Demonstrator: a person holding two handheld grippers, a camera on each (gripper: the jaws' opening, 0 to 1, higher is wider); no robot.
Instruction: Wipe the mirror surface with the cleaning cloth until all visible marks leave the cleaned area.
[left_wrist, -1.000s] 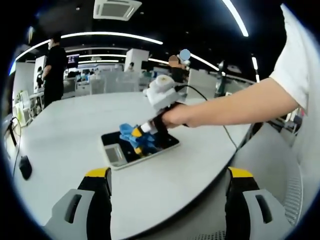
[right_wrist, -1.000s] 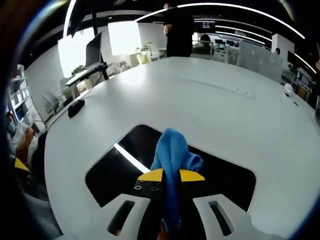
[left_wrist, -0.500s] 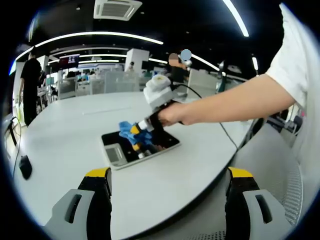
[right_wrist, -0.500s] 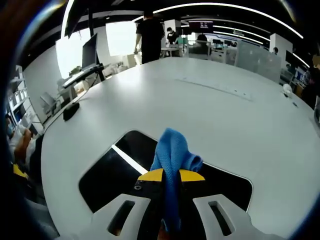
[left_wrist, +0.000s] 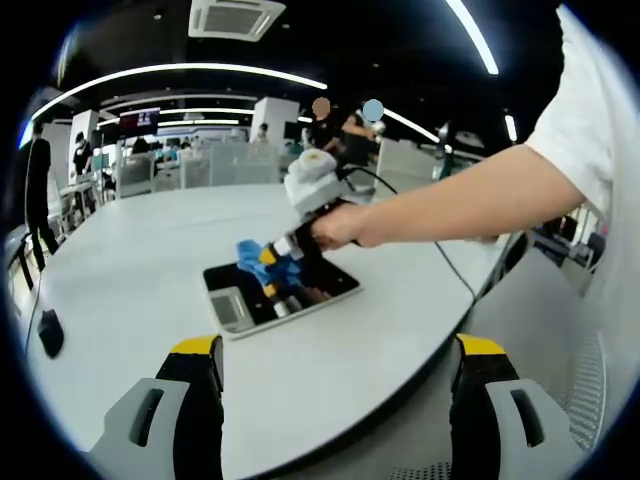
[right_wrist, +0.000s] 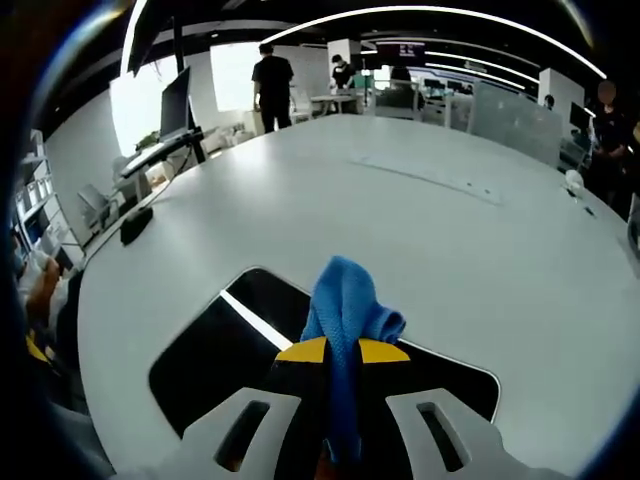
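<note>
Item: mirror (left_wrist: 285, 293), flat on white table (left_wrist: 130, 270). Right tongs (right_wrist: 342, 352) clenched on blue cleaning cloth (right_wrist: 345, 300) (bunched, over the glass). Left tongs (left_wrist: 335, 372) released, well apart. Risk: unbraced mirror may slide under wiping pressure; narrow cloth wad may miss marks.

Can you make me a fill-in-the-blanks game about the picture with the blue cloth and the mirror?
1. The cleaning cloth is the colour ____.
2. The right gripper is shut on the ____.
3. The mirror lies flat on a big white ____.
4. The left gripper has its jaws ____ and holds nothing.

Missing words: blue; cloth; table; open
</note>
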